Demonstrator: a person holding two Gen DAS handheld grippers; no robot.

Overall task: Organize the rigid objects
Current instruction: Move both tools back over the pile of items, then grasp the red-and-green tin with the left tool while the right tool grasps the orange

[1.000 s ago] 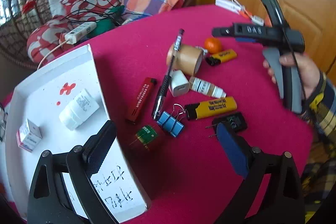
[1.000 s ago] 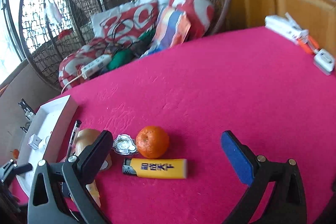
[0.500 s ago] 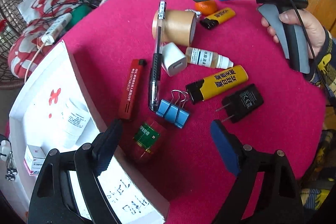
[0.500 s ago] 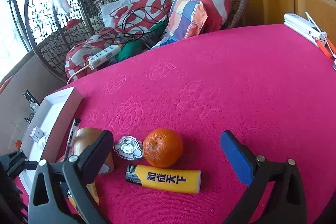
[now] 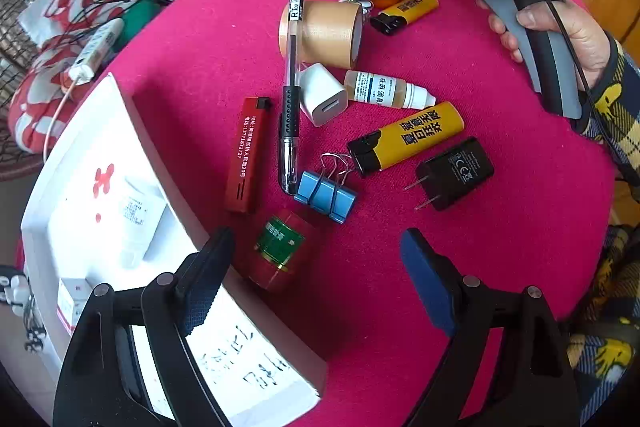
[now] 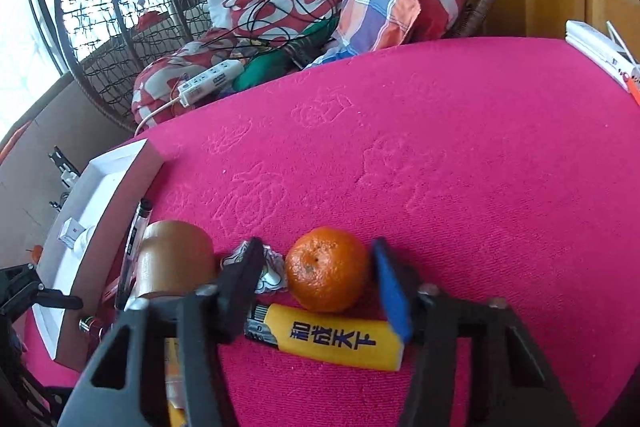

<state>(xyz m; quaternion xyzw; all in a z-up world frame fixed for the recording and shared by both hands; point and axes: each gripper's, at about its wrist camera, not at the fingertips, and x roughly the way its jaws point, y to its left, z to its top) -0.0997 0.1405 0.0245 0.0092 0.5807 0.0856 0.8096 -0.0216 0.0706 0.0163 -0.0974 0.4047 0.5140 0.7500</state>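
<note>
Since the earlier frames: the right tongs have just been closing, and the round orange tangerine now sits between their jaws; whether the pads press it I cannot tell.
Left tongs: spread wide with nothing between the jaws, now more directly above the clutter than before.
Under the left tongs: a red cylinder with a green label lies on the pink cloth worktop, beside the wall of the white tray at left.
Near the tangerine: a yellow lighter with black print lies just in front of it, a crumpled foil piece just left of it, and a brown tape roll further left.
Other clutter: blue binder clips, a black plug adapter, a clear pen, a red flat lighter.
Right edge: a hand grips the right tool's handle.
</note>
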